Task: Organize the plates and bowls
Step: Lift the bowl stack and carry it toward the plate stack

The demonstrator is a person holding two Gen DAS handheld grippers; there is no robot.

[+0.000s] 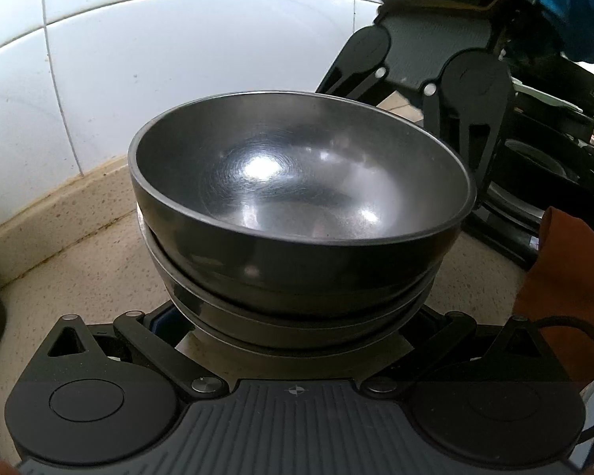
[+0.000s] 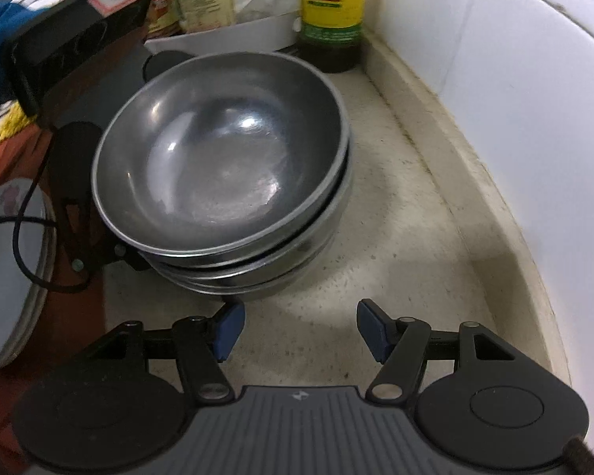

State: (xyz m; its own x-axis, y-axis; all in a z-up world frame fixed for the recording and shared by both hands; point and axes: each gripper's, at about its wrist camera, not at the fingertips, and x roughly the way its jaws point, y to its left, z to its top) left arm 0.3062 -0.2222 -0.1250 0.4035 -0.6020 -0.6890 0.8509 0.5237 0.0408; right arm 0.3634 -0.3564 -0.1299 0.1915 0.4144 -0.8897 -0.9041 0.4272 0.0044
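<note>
Two blue pads of the right claw [image 2: 299,332] stand apart with nothing between them, above bare speckled table [image 2: 396,237]. Just ahead and slightly left sits the stack of steel bowls [image 2: 225,166], with a dark sauce bottle [image 2: 332,16] beyond it by the tiled wall. Opposite, the left claw [image 1: 297,340] brackets the stack's base, its fingertips hidden beneath, so I cannot tell its grip.

Grey steel bowls [image 2: 221,158]; speckled beige counter [image 2: 396,237]; white tiles [image 1: 158,59]; blue-padded black claw [image 2: 299,330]; yellow-labelled bottle [image 2: 332,8].
</note>
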